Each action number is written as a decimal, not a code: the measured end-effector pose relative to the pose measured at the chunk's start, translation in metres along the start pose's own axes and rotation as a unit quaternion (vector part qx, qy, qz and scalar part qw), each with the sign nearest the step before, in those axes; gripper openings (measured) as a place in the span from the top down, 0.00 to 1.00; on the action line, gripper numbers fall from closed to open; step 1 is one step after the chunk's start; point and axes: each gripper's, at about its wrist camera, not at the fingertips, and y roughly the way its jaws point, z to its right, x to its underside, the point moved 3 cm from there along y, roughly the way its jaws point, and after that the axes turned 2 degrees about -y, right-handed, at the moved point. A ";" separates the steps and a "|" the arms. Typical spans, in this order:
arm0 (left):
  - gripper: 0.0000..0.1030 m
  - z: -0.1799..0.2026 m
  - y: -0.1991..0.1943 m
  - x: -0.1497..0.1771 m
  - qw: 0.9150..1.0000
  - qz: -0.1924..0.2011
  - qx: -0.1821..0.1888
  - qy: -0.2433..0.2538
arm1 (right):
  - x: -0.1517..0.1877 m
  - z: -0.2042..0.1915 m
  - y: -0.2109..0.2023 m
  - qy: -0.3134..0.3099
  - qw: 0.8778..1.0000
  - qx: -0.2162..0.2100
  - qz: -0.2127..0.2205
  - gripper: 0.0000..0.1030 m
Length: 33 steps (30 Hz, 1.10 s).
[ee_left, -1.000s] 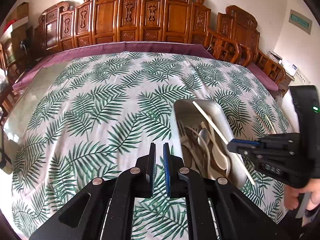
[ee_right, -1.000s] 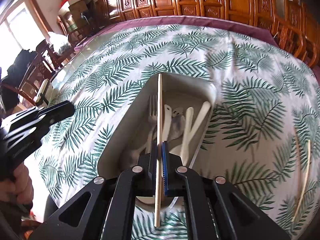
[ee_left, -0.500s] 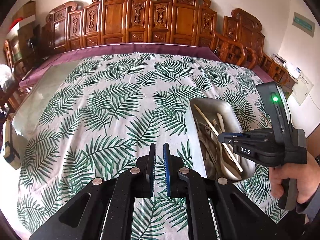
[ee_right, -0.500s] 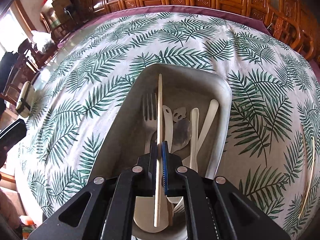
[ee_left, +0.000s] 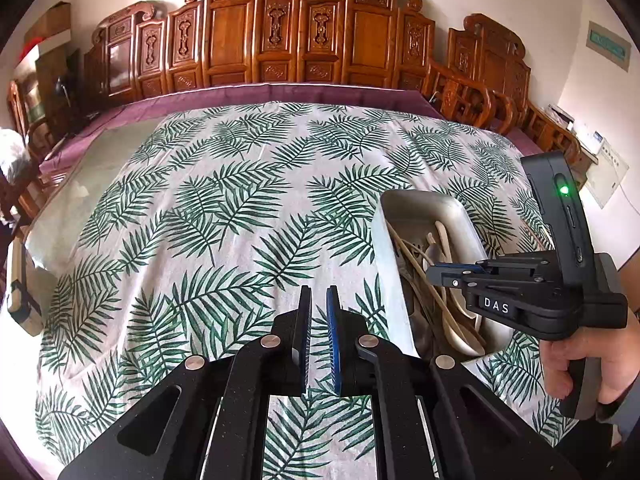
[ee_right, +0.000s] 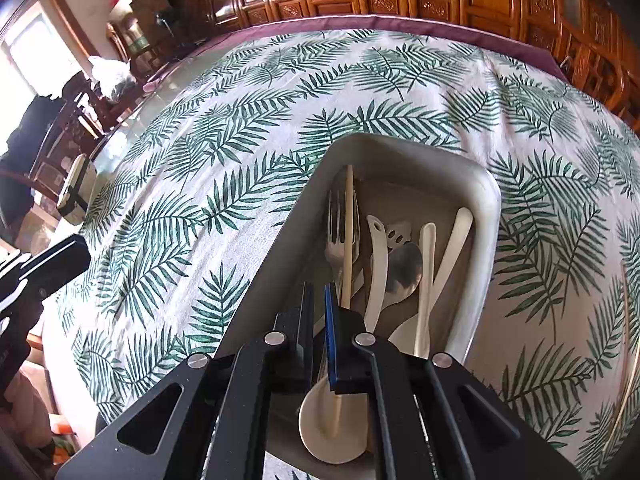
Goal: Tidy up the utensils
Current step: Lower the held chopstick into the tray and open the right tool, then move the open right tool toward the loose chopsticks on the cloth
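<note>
A grey metal tray point(ee_right: 400, 148) on the palm-leaf cloth holds a fork point(ee_right: 338, 232), a metal spoon point(ee_right: 404, 268) and several white spoons point(ee_right: 378, 264). My right gripper point(ee_right: 318, 288) hangs low over the tray's near end, jaws shut with nothing between them. A pale chopstick point(ee_right: 349, 220) lies in the tray just right of the blue pad and passes under that finger. In the left wrist view the right gripper point(ee_left: 432, 274) reaches over the tray point(ee_left: 420, 200) from the right. My left gripper point(ee_left: 318, 292) is shut and empty above bare cloth, left of the tray.
Another chopstick point(ee_right: 630, 380) lies on the cloth right of the tray. A small strapped device point(ee_left: 18, 284) sits at the table's left edge. Carved wooden chairs point(ee_left: 280, 48) line the far side. A hand point(ee_left: 580, 364) holds the right gripper's handle.
The chopstick that stood between the right jaws now lies in the tray beside the blue pad. The right gripper came lower and nearer over the tray. The left gripper barely moved.
</note>
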 end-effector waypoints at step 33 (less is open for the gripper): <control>0.22 0.135 0.013 -0.013 0.997 0.010 0.050 0.063 | 0.078 0.115 -0.126 0.028 0.994 0.077 0.078 0.72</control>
